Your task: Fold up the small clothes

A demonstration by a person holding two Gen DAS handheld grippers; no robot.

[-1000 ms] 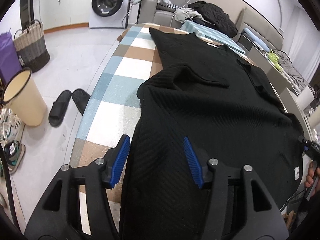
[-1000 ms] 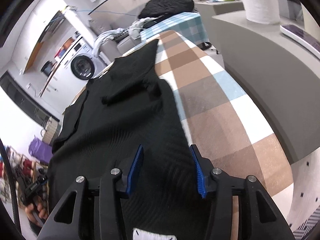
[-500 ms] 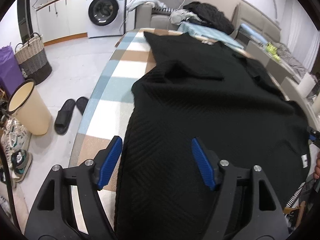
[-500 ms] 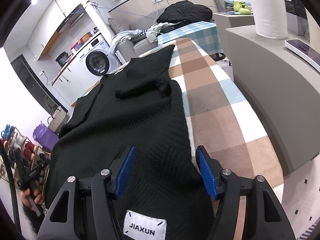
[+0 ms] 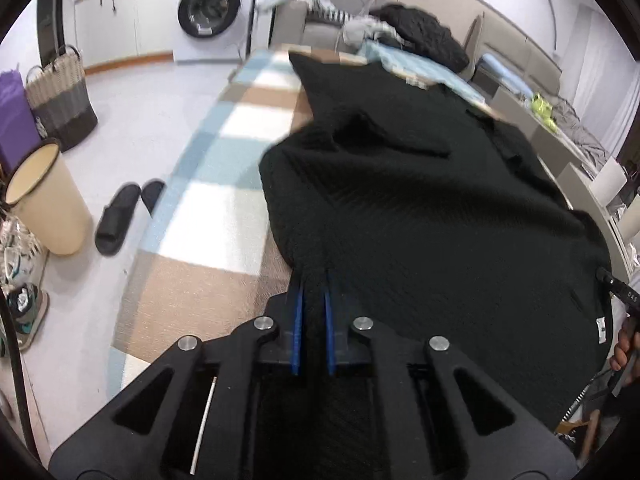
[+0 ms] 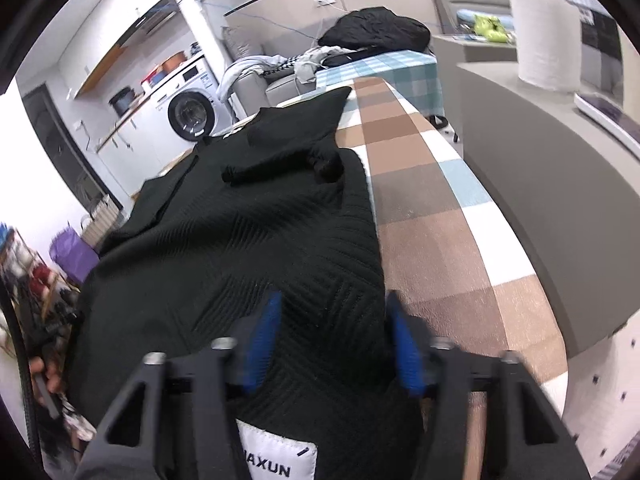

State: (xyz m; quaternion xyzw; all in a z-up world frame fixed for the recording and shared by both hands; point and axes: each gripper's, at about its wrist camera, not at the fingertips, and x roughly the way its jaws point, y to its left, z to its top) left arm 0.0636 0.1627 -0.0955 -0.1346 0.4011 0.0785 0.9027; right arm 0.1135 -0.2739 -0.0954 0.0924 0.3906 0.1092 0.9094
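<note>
A black ribbed knit garment lies spread along a checked table. My left gripper is shut on the garment's near left hem, with cloth pinched between the blue pads. In the right wrist view the same garment fills the left half of the table. My right gripper is open, its blue pads straddling the near right hem edge. A white brand label shows at the hem below the fingers.
A grey counter with a paper roll runs along the table's right side. On the floor to the left are slippers, a beige bin and a woven basket. A clothes pile lies beyond the table's far end.
My left gripper has closed from wide open onto the garment's hem. My right gripper has stayed open and shifted slightly over the hem.
</note>
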